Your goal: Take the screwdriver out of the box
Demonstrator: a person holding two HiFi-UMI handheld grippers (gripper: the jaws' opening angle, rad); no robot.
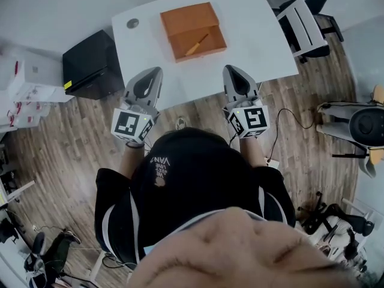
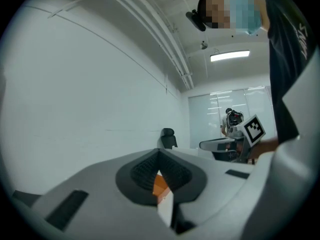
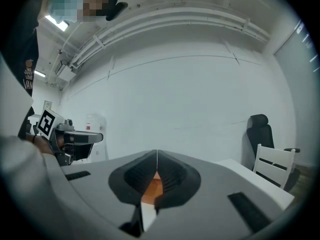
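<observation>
An open orange box (image 1: 193,32) sits on the white table (image 1: 258,35), its lid folded back. Inside it lies the screwdriver (image 1: 197,44), slanted, with a yellow-orange handle. My left gripper (image 1: 155,71) hovers over the table's near edge, short of the box and to its left, jaws together and empty. My right gripper (image 1: 231,69) is level with it on the right, also closed with nothing in it. In the left gripper view the jaws (image 2: 159,151) meet at the tip, with a sliver of the orange box (image 2: 160,184) behind them. The right gripper view shows its jaws (image 3: 157,152) likewise closed before the box (image 3: 155,186).
A black cabinet (image 1: 90,65) stands left of the table and a white chair (image 1: 306,26) at its right end. A round grommet (image 1: 132,23) sits in the table's far left corner. White boxes (image 1: 24,77) line the left wall. Equipment (image 1: 360,125) stands on the right floor.
</observation>
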